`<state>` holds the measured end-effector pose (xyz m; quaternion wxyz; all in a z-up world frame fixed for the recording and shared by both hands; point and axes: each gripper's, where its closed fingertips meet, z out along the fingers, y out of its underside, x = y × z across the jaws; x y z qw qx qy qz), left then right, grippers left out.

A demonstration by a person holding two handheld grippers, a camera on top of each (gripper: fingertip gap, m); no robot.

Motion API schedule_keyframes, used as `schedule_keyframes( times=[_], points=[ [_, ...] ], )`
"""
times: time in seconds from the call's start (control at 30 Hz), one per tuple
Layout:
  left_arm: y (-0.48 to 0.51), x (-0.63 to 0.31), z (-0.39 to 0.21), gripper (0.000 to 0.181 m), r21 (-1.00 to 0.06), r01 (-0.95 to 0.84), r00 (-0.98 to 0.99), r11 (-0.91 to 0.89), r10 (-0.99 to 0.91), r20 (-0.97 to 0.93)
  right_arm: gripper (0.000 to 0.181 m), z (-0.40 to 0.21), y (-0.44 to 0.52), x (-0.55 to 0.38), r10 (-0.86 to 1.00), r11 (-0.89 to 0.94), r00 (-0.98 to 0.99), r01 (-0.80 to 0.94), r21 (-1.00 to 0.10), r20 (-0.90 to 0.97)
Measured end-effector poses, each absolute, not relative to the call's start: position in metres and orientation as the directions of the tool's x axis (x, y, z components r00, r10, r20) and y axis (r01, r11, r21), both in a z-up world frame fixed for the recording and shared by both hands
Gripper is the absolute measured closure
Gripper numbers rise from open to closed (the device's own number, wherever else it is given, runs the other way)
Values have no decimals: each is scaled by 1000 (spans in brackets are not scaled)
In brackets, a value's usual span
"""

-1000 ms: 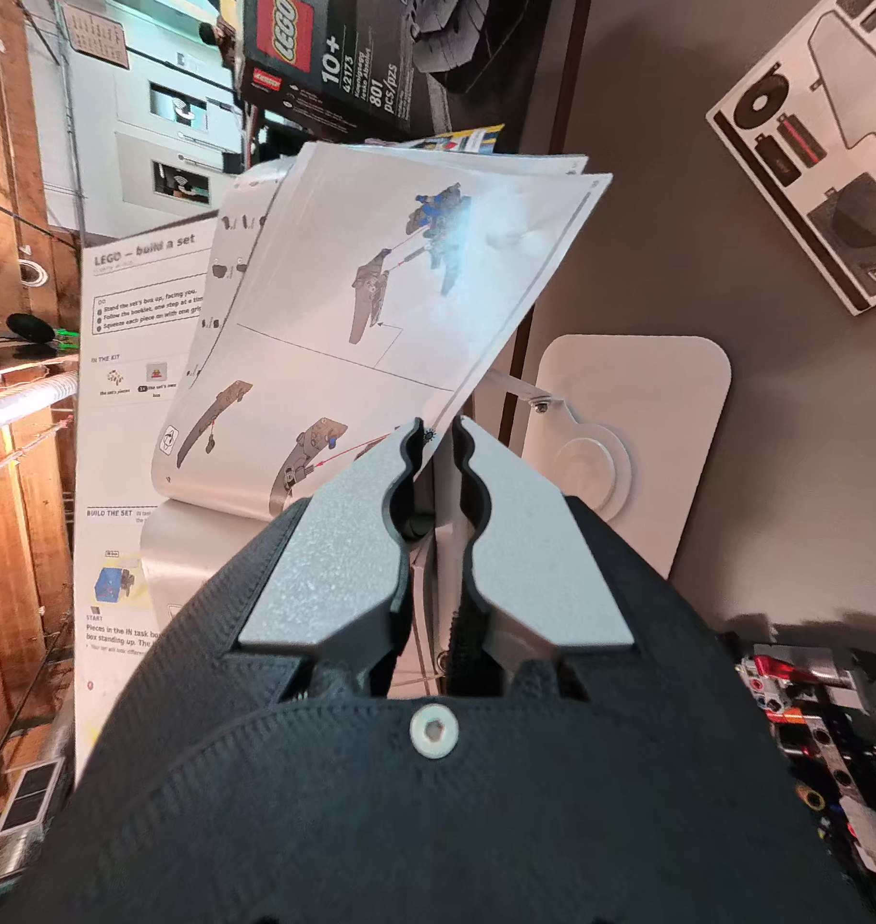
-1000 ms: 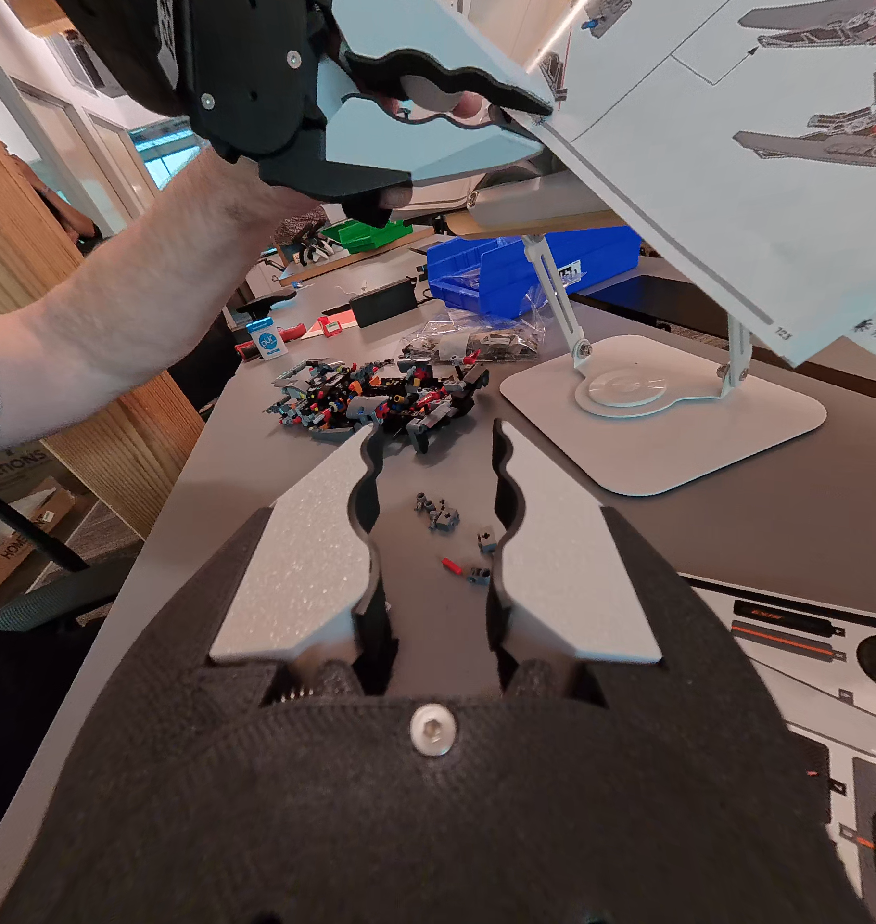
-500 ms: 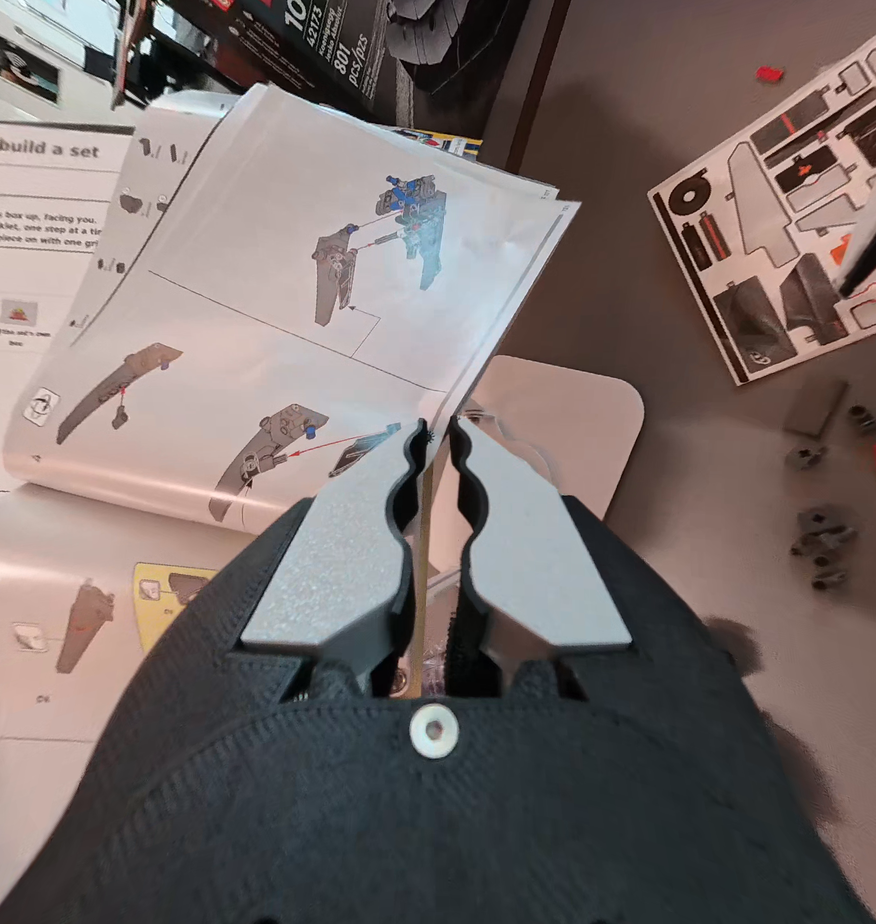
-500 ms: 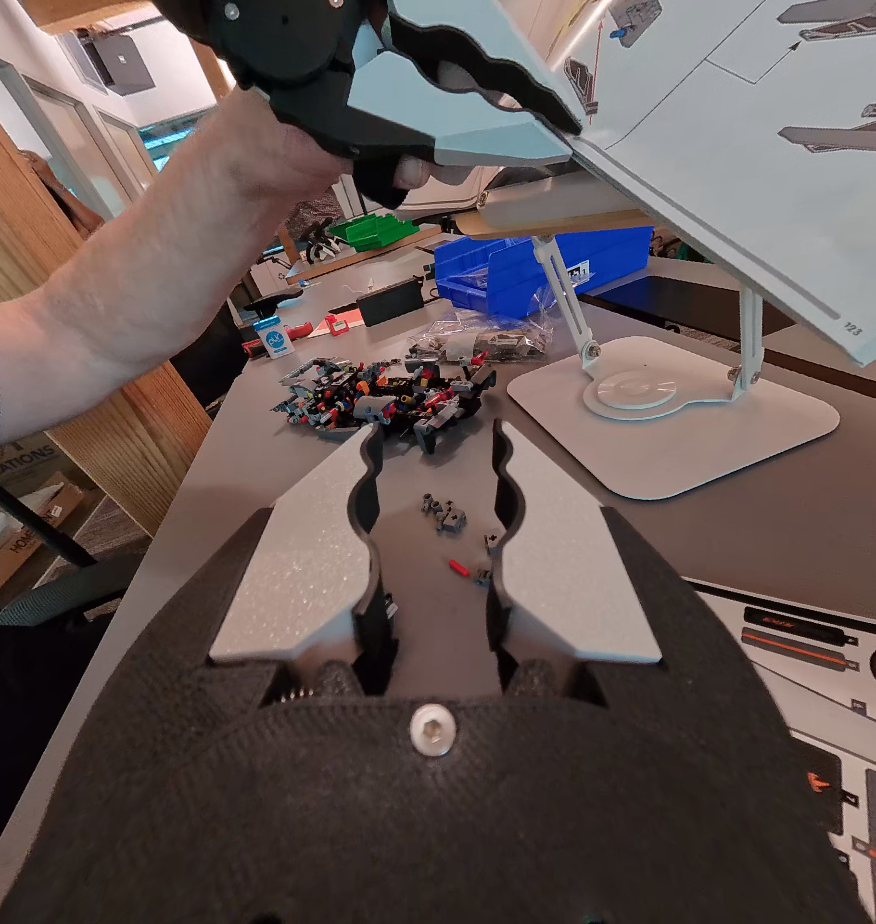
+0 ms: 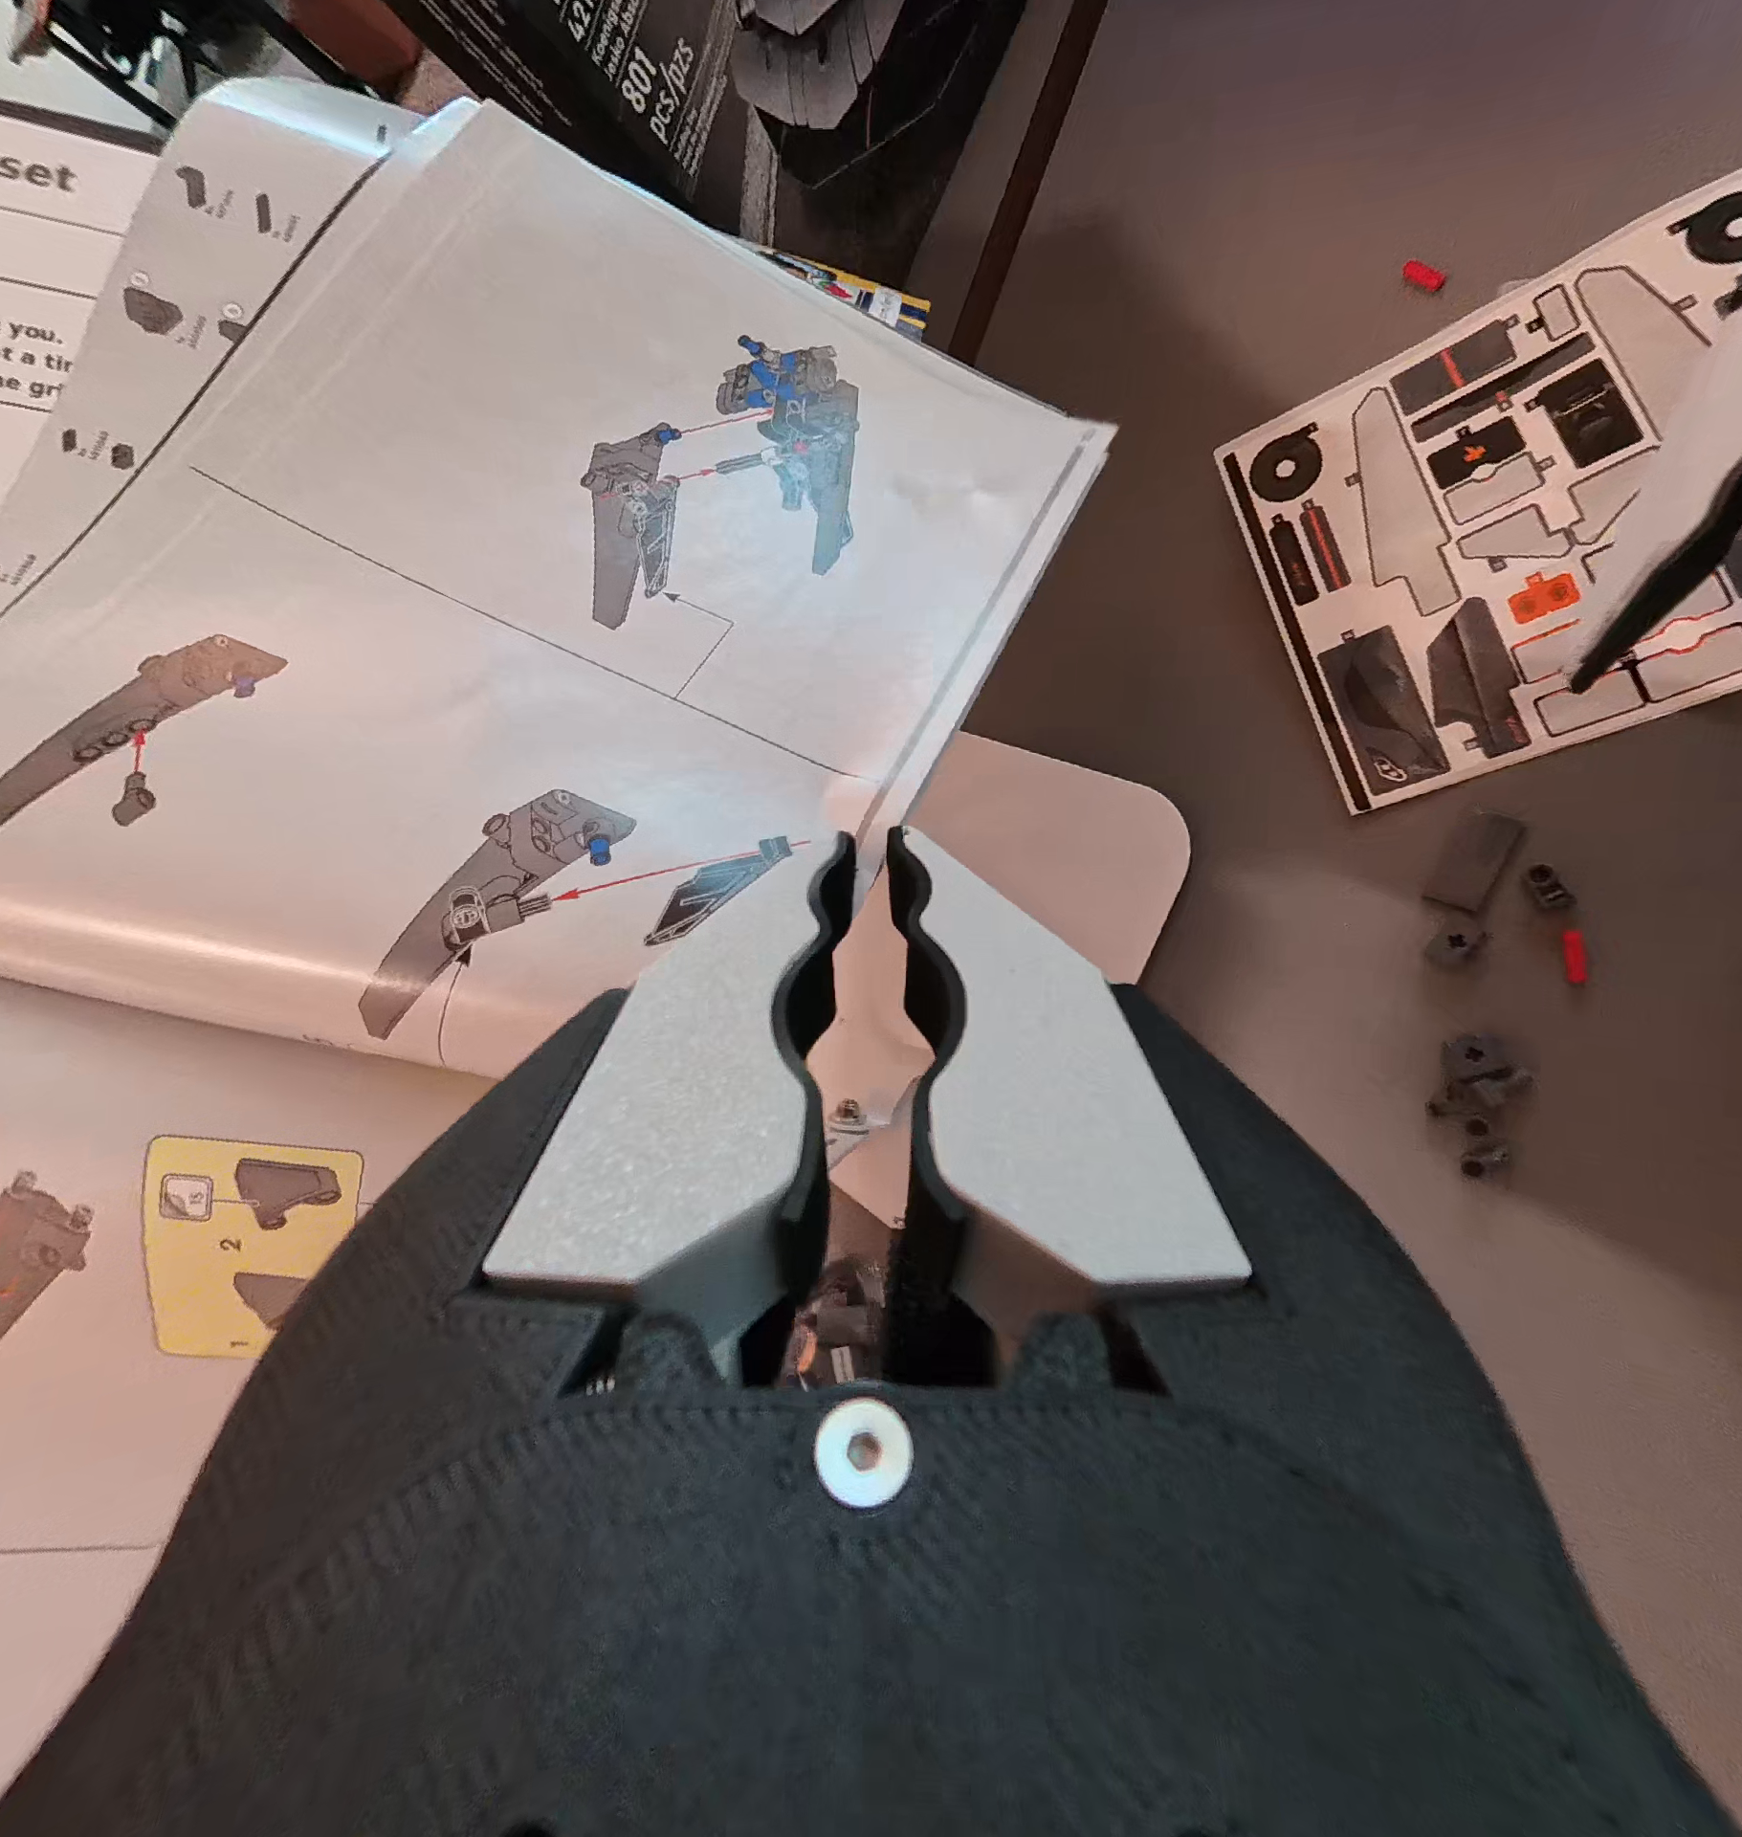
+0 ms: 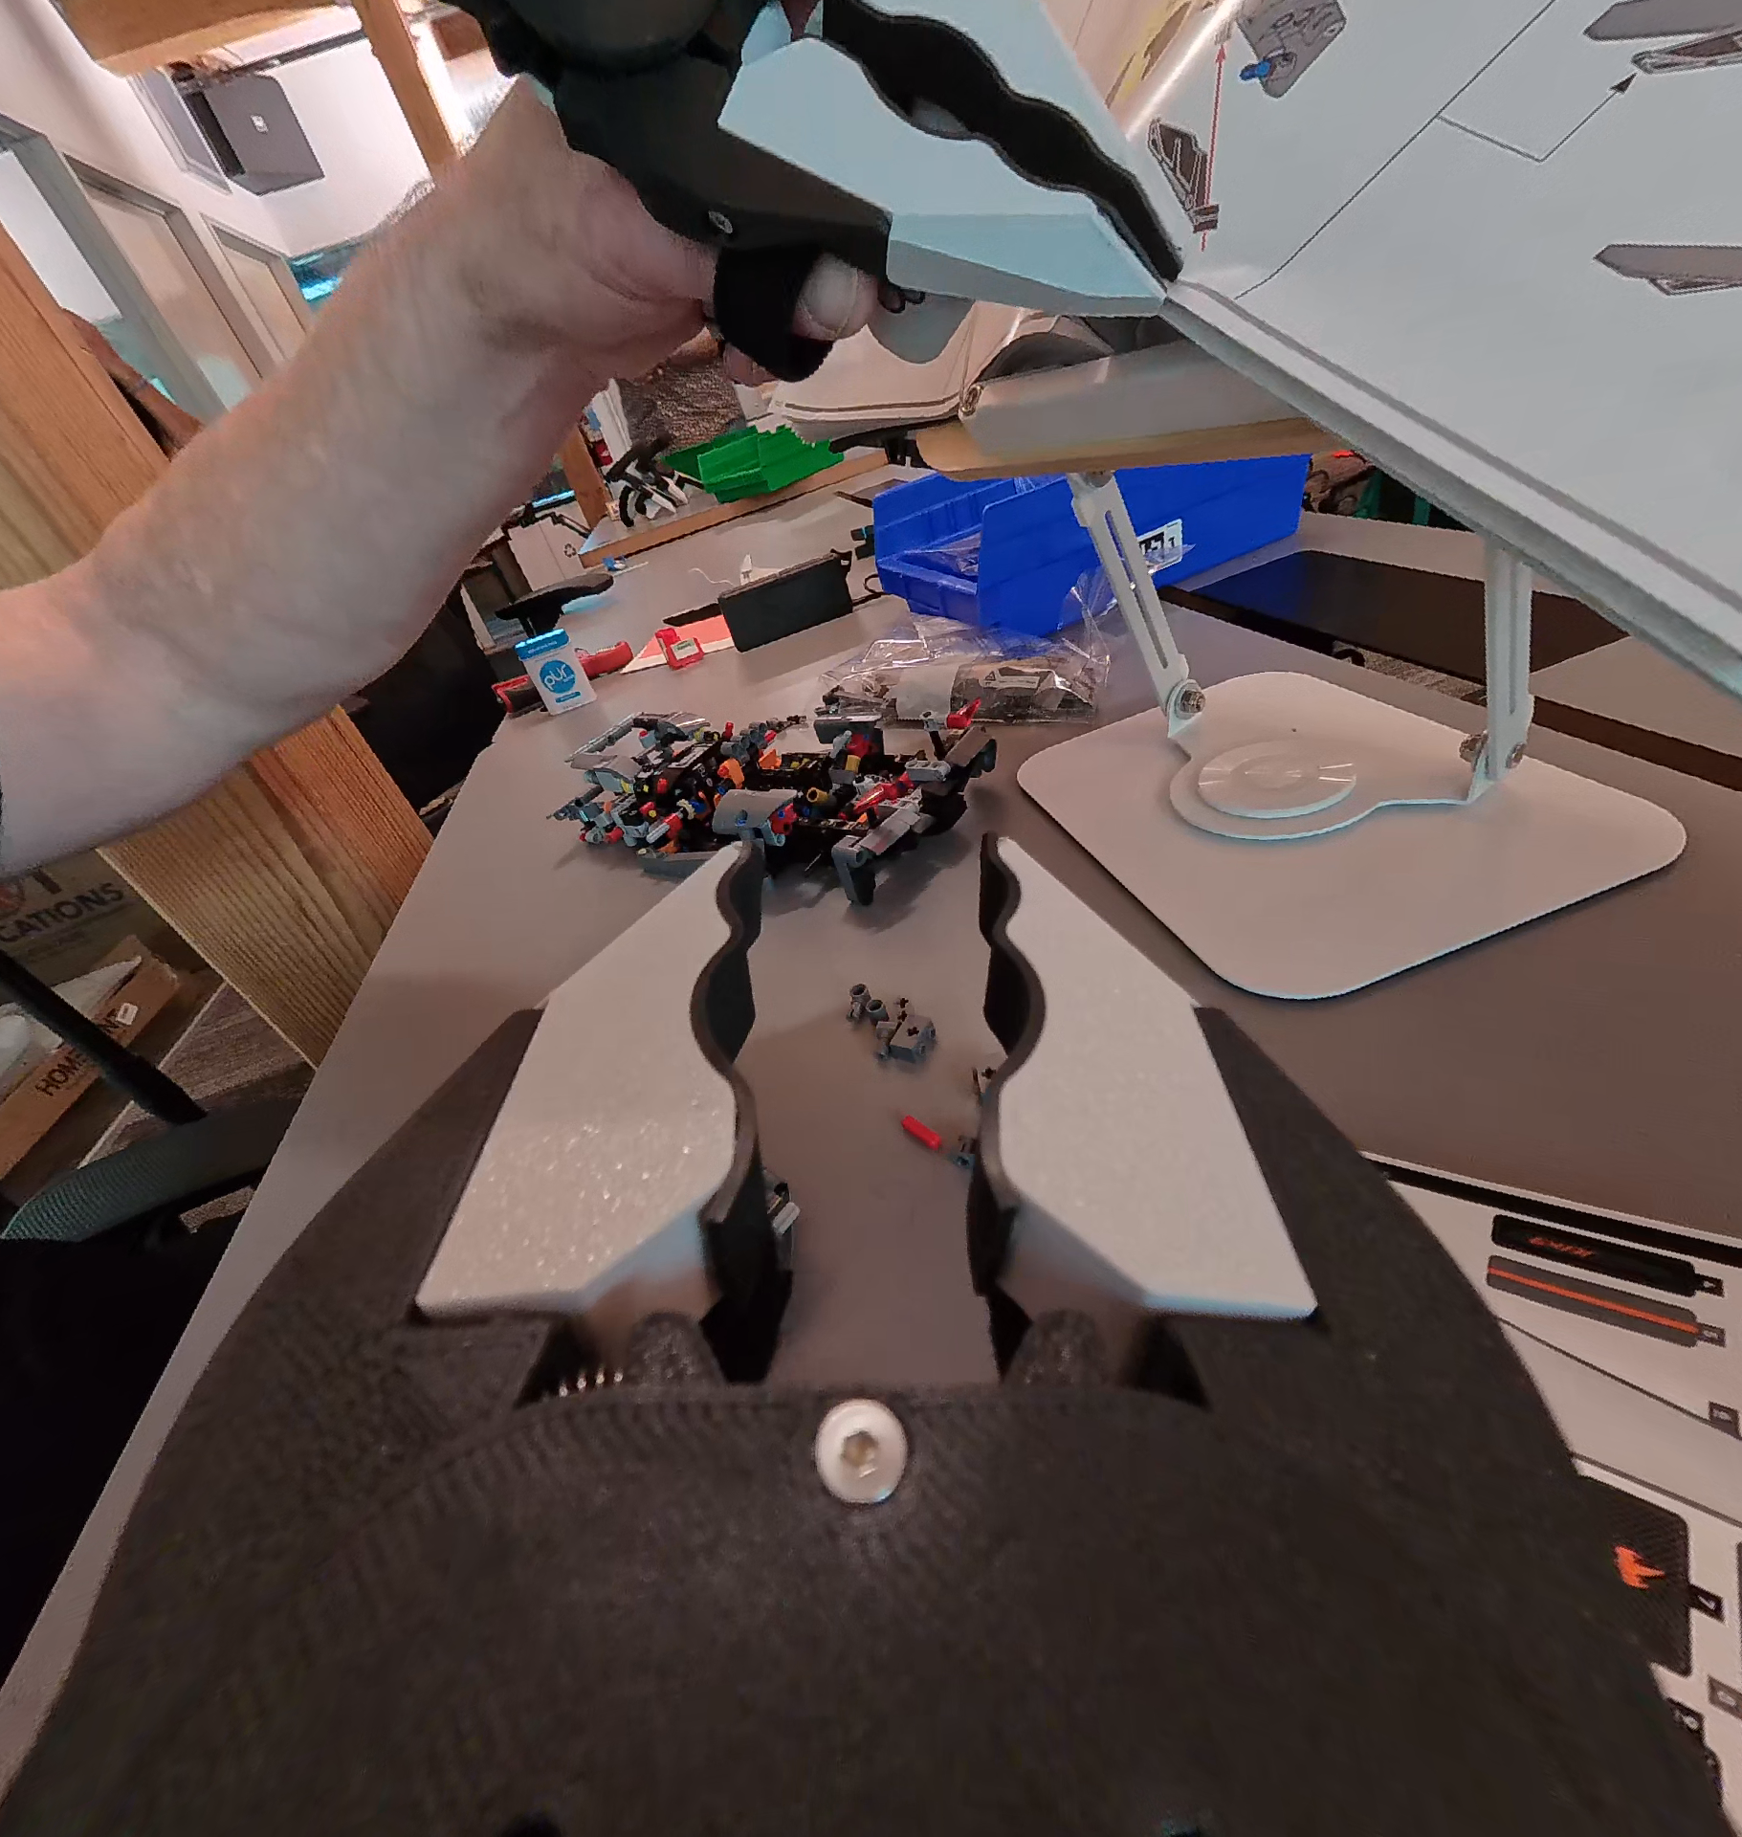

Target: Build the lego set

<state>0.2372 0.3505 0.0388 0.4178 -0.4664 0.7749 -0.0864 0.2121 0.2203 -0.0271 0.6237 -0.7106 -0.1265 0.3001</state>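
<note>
The instruction booklet (image 5: 548, 596) lies open on a white stand (image 6: 1344, 895). My left gripper (image 5: 872, 845) is shut on the lower corner of its lifted page, and it shows pinching the page edge in the right wrist view (image 6: 1160, 283). My right gripper (image 6: 862, 865) is open and empty, low over the grey table. Between its fingers lie small grey pieces (image 6: 891, 1024) and a red pin (image 6: 921, 1133). The partly built Lego model (image 6: 777, 795) sits beyond its tips. One right finger (image 5: 1701, 517) shows over the sticker sheet (image 5: 1493, 557).
A clear bag of parts (image 6: 976, 676) and a blue bin (image 6: 1026, 537) sit behind the model. The dark Lego box (image 5: 747, 89) stands behind the booklet. The table's left edge drops off next to a wooden panel (image 6: 280, 895). A person's forearm (image 6: 300, 537) crosses the upper left. There is about 15 cm between the tips of the two grippers.
My left gripper has carried the pinched page over and down, so more of the table and the sticker sheet shows. My right gripper has hardly moved and stays open.
</note>
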Motion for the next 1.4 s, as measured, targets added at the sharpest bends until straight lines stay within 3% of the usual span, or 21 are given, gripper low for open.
schedule_keyframes(
  times=[0.67, 0.8, 0.93, 1.13, 1.4],
  points=[
    [356, 237, 52, 181, -616, -631, -137, 471, -850, -509, 139, -27, 221, 212, 557, -189, 786, -193, -963, -267],
    [352, 226, 69, 181, -612, -574, -96, 543, -788, -609, 132, -23, 221, 216, 534, -159, 812, -179, -971, -237],
    [362, 214, 90, 179, -507, -550, -20, 664, -617, -787, 115, -20, 225, 226, 460, -124, 872, -123, -985, -167],
    [378, 226, 78, 181, -585, -534, 18, 610, -683, -730, 95, 21, 232, 255, 264, -10, 964, 27, -1000, 23],
    [387, 257, 57, 181, -493, -570, -3, 657, -602, -799, 90, 90, 316, 320, 111, -62, 981, 167, -984, 159]
  ],
)
